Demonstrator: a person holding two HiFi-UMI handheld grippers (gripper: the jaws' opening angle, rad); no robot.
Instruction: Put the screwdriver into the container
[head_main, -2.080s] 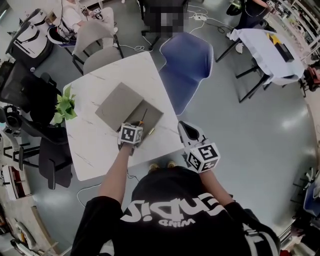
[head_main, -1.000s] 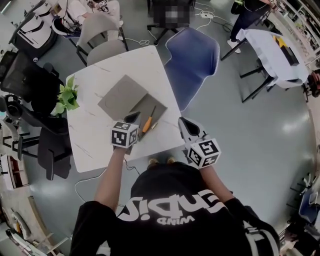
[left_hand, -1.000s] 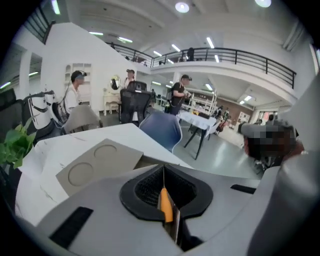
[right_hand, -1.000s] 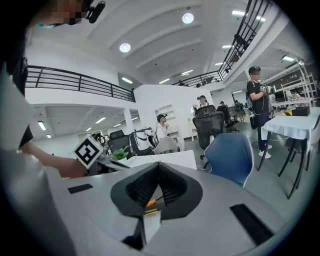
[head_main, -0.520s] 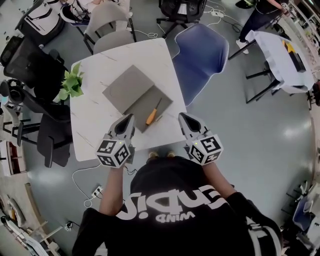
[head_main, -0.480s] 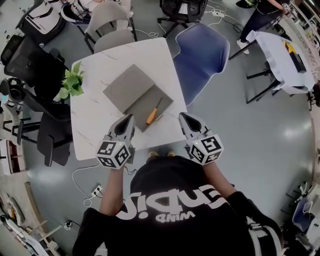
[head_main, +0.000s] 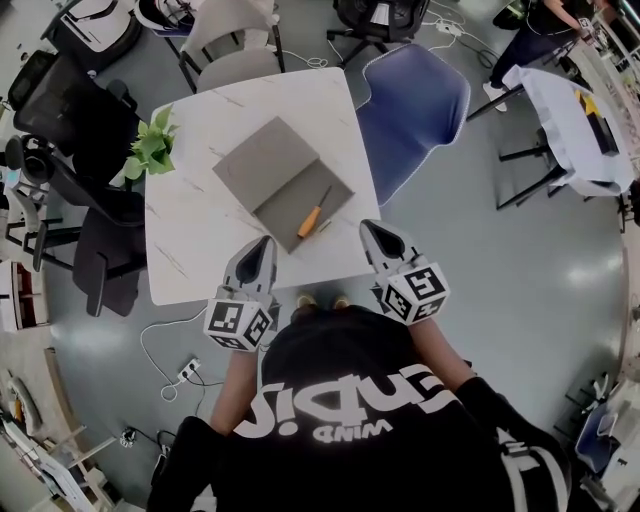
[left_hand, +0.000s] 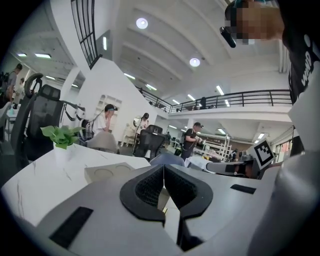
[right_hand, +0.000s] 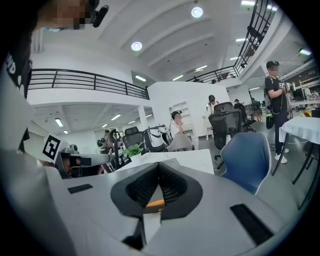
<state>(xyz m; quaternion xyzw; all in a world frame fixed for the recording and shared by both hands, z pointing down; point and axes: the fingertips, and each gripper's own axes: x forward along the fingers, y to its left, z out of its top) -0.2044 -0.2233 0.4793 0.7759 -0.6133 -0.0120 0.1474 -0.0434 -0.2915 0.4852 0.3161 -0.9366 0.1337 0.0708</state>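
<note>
The screwdriver (head_main: 312, 215), orange handle and dark shaft, lies in the open half of the flat grey container (head_main: 268, 165) on the white table (head_main: 190, 250). My left gripper (head_main: 263, 246) hovers at the table's front edge, short of the container, jaws shut and empty. My right gripper (head_main: 371, 231) hangs just off the table's front right corner, also shut and empty. In the left gripper view the gripper (left_hand: 163, 168) points over the container (left_hand: 107, 173). In the right gripper view a bit of the orange handle (right_hand: 155, 203) shows beyond the shut gripper (right_hand: 158, 166).
A small potted plant (head_main: 152, 146) stands at the table's left edge. A blue chair (head_main: 415, 100) is at the table's right, a grey chair (head_main: 235, 65) behind it, black office chairs (head_main: 70, 100) to the left. A cloth-covered table (head_main: 570, 130) stands far right.
The left gripper, earlier over the container with the screwdriver, has let it go and drawn back to the table's front edge. The screwdriver now lies in the container. The right gripper has barely moved.
</note>
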